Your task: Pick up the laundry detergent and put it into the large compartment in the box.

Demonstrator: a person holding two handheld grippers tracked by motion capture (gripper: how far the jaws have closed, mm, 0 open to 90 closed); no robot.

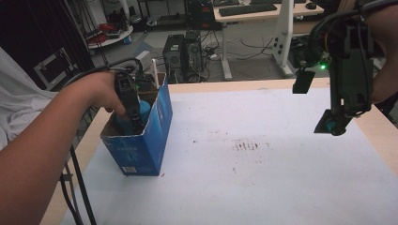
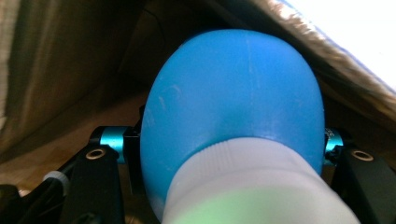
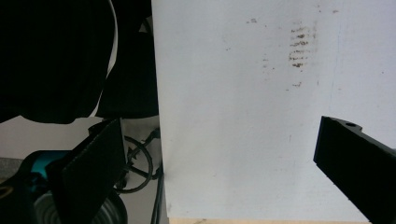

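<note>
**Lowering the blue bottle into the box**

The left gripper (image 1: 133, 112) is down inside the open blue cardboard box (image 1: 141, 145) at the left edge of the bench (image 1: 263, 187), its jaws closed on a blue bottle (image 2: 233, 98) with a white cap. In the left gripper view the bottle's rounded blue body sits squarely between the jaws, with brown cardboard walls close around it. Whether its base already touches the box floor is hard to tell from here.

The right gripper (image 1: 335, 124) hangs above the right side of the bench, jaws spread wide with nothing between them.

To do this step well, the bottle probably wants to go straight down, clear of the box walls, and the jaws should stay clamped until it rests on the bottom. A white stick (image 1: 154, 74) stands at the box's far corner; better not to knock it.
</note>
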